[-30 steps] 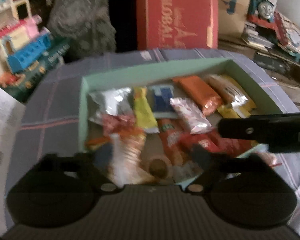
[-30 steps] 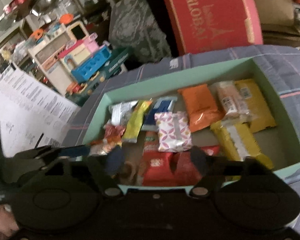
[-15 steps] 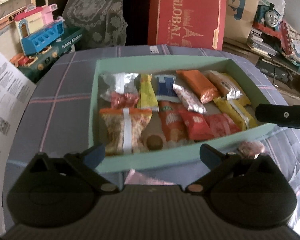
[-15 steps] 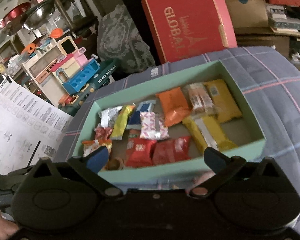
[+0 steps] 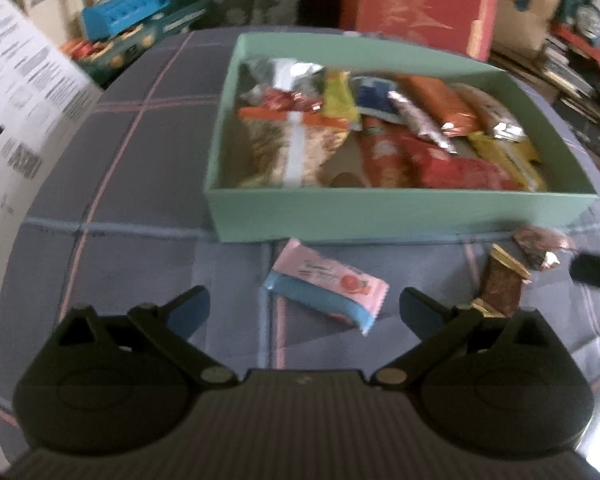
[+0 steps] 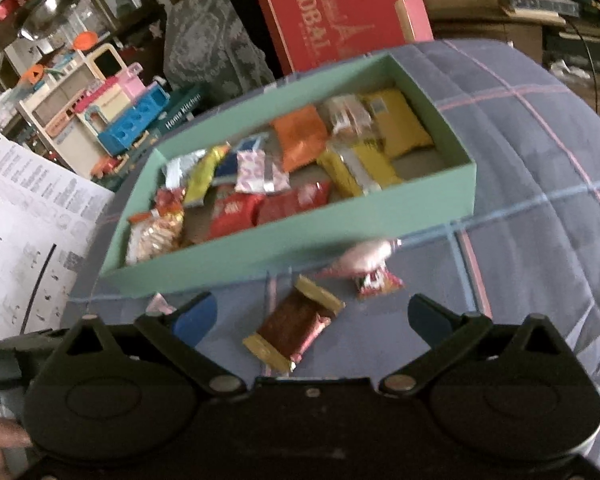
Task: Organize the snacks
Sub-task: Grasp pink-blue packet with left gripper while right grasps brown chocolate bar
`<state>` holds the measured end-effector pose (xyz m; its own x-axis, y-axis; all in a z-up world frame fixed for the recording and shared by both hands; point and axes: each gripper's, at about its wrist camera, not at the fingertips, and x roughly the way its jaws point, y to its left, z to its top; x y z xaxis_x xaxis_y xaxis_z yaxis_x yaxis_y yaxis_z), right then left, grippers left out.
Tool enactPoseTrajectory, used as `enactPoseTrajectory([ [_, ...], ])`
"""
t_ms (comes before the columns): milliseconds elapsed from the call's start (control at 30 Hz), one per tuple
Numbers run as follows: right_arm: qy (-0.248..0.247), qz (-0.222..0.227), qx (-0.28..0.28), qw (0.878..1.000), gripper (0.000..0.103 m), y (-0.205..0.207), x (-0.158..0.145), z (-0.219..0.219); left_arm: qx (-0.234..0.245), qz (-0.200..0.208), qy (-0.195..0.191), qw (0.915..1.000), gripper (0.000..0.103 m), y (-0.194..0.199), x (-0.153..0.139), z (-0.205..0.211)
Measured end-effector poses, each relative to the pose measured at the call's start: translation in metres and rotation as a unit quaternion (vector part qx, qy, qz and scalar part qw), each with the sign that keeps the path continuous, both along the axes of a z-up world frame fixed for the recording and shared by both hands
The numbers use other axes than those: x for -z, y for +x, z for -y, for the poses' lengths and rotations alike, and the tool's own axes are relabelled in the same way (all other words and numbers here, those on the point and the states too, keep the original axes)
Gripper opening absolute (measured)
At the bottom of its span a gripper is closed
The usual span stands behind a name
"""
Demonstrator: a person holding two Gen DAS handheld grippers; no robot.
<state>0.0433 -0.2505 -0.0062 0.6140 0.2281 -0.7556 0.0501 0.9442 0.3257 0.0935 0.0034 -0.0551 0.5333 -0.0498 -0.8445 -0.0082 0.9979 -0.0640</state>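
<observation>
Matte green cardboard box (image 5: 400, 212) packed with crinkly foil snack packets (image 6: 296, 136). Left gripper (image 5: 304, 308) wide apart, empty, above glossy pink-blue packet (image 5: 328, 288). Right gripper (image 6: 312, 316) wide apart, empty, above brown gold-ended bar (image 6: 294, 326).

My bed's plaid blanket (image 5: 140, 184) has the green snack box (image 5: 380, 216) mid-frame, with a pink wafer pack (image 5: 328, 286), brown bar (image 5: 502, 290) and small candy (image 5: 538, 246) lying loose below it.
</observation>
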Motion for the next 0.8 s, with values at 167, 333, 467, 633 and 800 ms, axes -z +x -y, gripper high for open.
enactPoseTrajectory([
  [167, 0.001, -0.018, 0.003, 1.000, 0.103, -0.001, 0.014, -0.002, -0.040, -0.009, -0.014, 0.9991, 0.103, 0.009, 0.007, -0.006],
  [333, -0.004, -0.031, 0.008, 0.999, 0.101, 0.000, 0.024, -0.005, -0.062, -0.013, -0.008, 0.9979, 0.103, 0.021, 0.017, 0.000],
  [467, -0.015, -0.030, 0.001, 0.999, 0.082, 0.003, 0.027, -0.009, -0.066, -0.017, 0.007, 0.9977, 0.103, 0.029, 0.026, 0.004],
  [633, -0.022, -0.031, -0.019, 0.999, 0.056, 0.010, 0.032, -0.020, -0.052, -0.009, 0.033, 0.9980, 0.103, 0.023, 0.031, -0.003],
  [800, -0.033, -0.029, -0.052, 0.998, 0.053, 0.019, 0.036, -0.042, -0.059, -0.007, 0.036, 0.9976, 0.103, 0.009, 0.032, -0.026],
])
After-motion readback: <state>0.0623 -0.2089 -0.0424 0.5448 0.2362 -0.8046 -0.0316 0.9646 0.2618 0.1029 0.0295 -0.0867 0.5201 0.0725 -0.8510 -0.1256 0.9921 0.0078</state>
